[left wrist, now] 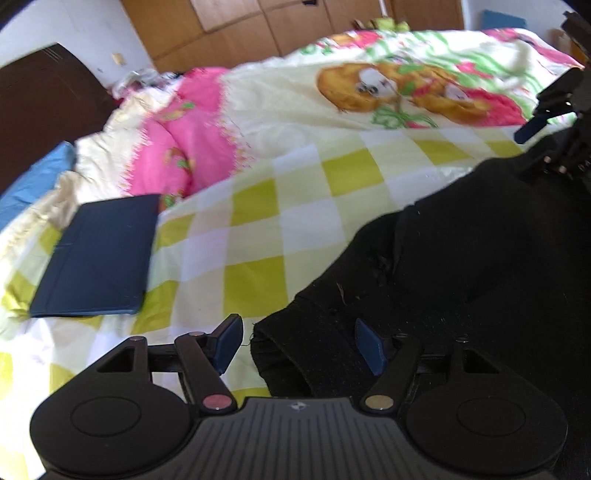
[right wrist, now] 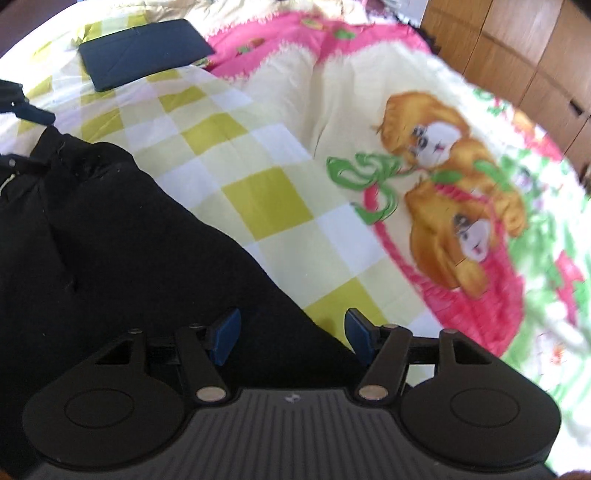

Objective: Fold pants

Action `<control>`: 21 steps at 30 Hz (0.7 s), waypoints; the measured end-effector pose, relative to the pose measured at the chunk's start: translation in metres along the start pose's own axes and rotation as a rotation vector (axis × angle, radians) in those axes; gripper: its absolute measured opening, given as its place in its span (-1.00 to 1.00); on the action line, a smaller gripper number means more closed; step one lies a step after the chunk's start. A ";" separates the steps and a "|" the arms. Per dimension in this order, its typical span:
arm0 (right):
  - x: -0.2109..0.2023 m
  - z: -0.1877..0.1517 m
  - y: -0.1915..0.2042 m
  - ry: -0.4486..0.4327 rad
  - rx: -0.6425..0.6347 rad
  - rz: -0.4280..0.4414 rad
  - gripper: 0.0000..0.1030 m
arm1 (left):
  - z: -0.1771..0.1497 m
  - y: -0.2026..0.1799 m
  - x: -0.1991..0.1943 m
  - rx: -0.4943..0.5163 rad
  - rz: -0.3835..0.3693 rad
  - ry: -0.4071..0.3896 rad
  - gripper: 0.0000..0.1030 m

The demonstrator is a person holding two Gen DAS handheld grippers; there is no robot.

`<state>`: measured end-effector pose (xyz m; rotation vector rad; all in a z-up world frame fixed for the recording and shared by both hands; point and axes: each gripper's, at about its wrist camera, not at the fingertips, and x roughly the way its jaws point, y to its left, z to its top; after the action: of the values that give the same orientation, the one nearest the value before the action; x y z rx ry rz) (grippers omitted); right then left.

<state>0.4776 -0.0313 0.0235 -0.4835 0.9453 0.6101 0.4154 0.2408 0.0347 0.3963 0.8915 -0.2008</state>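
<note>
Black pants (left wrist: 461, 266) lie on a bed with a yellow-and-white checked sheet (left wrist: 258, 221). My left gripper (left wrist: 299, 343) is open, its jaws wide apart over the near left corner of the pants, one blue pad on each side of the edge. In the right wrist view the pants (right wrist: 110, 240) fill the lower left. My right gripper (right wrist: 291, 336) is open over the pants' right edge, holding nothing. The right gripper also shows at the far right of the left wrist view (left wrist: 554, 110); the left gripper shows at the left edge of the right wrist view (right wrist: 26, 110).
A dark blue tablet case (left wrist: 99, 258) lies on the sheet left of the pants, also in the right wrist view (right wrist: 144, 51). A pink and cream cartoon quilt (left wrist: 369, 85) is bunched behind. A blue pillow (left wrist: 33, 181), dark headboard (left wrist: 44, 103) and wooden cupboards (left wrist: 277, 22) stand beyond.
</note>
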 end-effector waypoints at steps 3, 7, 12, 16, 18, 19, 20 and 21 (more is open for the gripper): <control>0.002 0.001 -0.015 0.035 0.050 0.067 0.23 | 0.005 0.011 0.003 -0.013 -0.063 0.029 0.56; 0.007 -0.006 -0.017 0.066 0.051 0.102 0.23 | 0.010 0.020 0.010 -0.017 -0.092 0.057 0.72; 0.015 -0.011 -0.010 0.077 0.071 0.078 0.10 | 0.014 0.021 0.042 -0.027 -0.085 0.156 0.81; 0.003 -0.012 0.000 0.063 0.102 0.083 -0.89 | 0.013 0.013 0.043 -0.012 -0.086 0.142 0.26; -0.004 -0.012 0.010 0.053 0.094 0.024 -0.92 | 0.014 0.012 0.039 -0.030 -0.084 0.131 0.10; -0.009 -0.011 0.013 0.042 0.094 0.009 -0.93 | 0.013 0.010 0.035 -0.015 -0.072 0.123 -0.04; -0.017 -0.011 0.017 0.024 0.094 0.002 -0.93 | 0.012 0.007 0.031 0.000 -0.069 0.116 -0.17; -0.026 -0.011 0.019 -0.003 0.101 -0.003 -0.94 | 0.011 0.005 0.027 0.009 -0.062 0.109 -0.23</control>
<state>0.4469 -0.0318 0.0383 -0.3936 0.9678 0.5572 0.4418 0.2406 0.0213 0.3912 1.0118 -0.2425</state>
